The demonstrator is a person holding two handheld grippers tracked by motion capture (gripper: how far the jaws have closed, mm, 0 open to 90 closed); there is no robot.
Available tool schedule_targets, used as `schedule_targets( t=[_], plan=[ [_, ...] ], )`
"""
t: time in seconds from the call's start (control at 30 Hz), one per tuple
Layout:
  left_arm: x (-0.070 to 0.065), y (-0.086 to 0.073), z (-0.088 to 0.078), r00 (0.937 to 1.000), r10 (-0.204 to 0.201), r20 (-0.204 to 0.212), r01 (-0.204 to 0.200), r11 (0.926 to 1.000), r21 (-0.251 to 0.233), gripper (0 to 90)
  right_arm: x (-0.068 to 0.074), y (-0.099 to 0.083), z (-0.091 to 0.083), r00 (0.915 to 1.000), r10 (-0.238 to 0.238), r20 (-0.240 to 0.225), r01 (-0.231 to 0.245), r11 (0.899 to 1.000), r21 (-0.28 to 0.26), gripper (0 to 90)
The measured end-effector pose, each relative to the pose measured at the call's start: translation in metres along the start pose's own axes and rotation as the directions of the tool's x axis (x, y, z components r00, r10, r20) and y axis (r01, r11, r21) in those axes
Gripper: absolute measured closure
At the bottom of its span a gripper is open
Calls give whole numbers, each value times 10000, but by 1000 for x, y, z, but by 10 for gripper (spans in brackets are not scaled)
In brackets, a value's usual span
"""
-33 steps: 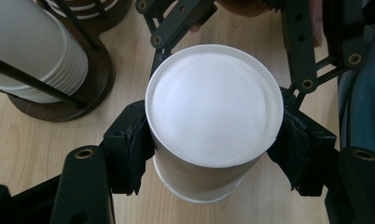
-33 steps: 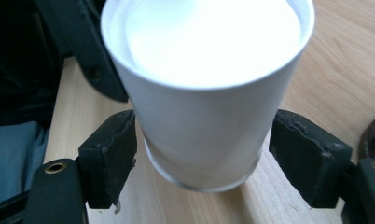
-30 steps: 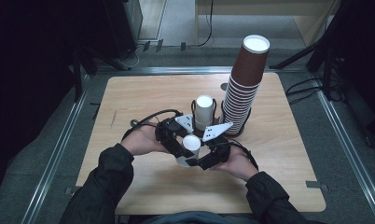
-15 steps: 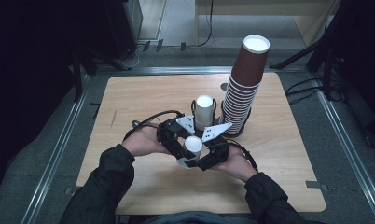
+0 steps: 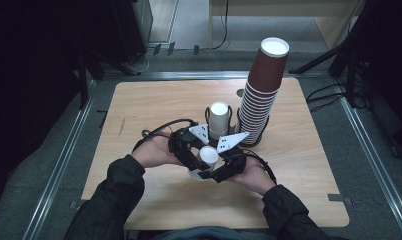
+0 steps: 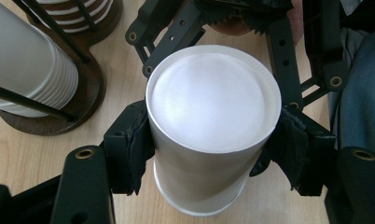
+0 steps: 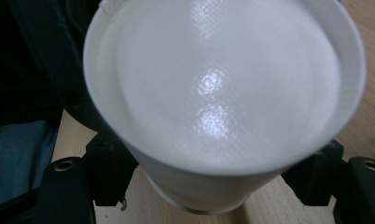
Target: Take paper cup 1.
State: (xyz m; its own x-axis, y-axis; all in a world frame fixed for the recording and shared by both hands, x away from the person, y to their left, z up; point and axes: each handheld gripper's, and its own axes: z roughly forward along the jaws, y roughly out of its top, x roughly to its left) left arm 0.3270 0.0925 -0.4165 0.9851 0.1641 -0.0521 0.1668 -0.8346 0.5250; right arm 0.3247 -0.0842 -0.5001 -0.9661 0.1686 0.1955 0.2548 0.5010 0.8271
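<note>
High view showed both grippers meeting near the front middle of the wooden table (image 5: 139,120), with an upside-down white paper cup (image 5: 208,156) between them. The left gripper (image 5: 195,161) came in from nine o'clock and the right gripper (image 5: 220,169) from four o'clock of the cup. In the left gripper view the cup (image 6: 209,126) sat squarely between the two black jaws, whose pads pressed its wall on both sides, so that gripper was clenched on it. In the right gripper view the cup (image 7: 218,102) loomed close between the jaws, which had just been closing a little; whether their pads touched the wall could not be told. At twelve o'clock of the cup stood a white cup stack (image 5: 219,120) in a wire holder, and at one o'clock a tall brown cup stack (image 5: 261,95). Compared with a second before, the hands and cup lay in the same spot.
</note>
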Motion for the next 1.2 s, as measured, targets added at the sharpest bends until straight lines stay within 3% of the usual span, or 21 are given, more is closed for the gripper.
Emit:
schedule_targets(
  t=[0.23, 0.37, 0.47, 0.7, 0.8, 0.9, 0.93, 1.2],
  plan=[
    [1, -1, 0, 10000, -20, 23, 20, 10000, -93, 318, 0, 0, 0, 10000, -6, 4, 6, 10000, 15, 277],
    [0, -2, -1, 9997, -240, -35, 238, 9991, -350, 162, -1, 0, -2, 10000, 41, 42, -42, 10000, 38, 277],
    [1, -4, -1, 9995, -308, -105, 304, 9989, -355, 126, -1, -1, -2, 9999, 91, 41, -92, 10000, 31, 277],
    [10, -24, -7, 9939, -1105, -26, 1101, 9912, -739, 89, -5, -2, -11, 9996, 138, 226, -130, 9993, -346, 277],
    [10, -33, -4, 9927, -1201, 94, 1204, 9901, -714, 0, -7, -3, -14, 9996, 156, 237, -143, 9986, -511, 277],
    [10, -42, -1, 9892, -1462, -20, 1458, 9874, -610, 0, -7, -3, -15, 9994, 269, 195, -257, 9979, -588, 277],
    [11, -45, 0, 9865, -1629, 148, 1635, 9841, -690, 0, -7, -4, -16, 9995, 273, 188, -260, 9977, -623, 277],
    [9, -56, 9, 9826, -1820, 358, 1848, 9775, -1014, 0, -7, -4, -21, 9992, 372, 109, -360, 9945, -981, 277]
  ],
)
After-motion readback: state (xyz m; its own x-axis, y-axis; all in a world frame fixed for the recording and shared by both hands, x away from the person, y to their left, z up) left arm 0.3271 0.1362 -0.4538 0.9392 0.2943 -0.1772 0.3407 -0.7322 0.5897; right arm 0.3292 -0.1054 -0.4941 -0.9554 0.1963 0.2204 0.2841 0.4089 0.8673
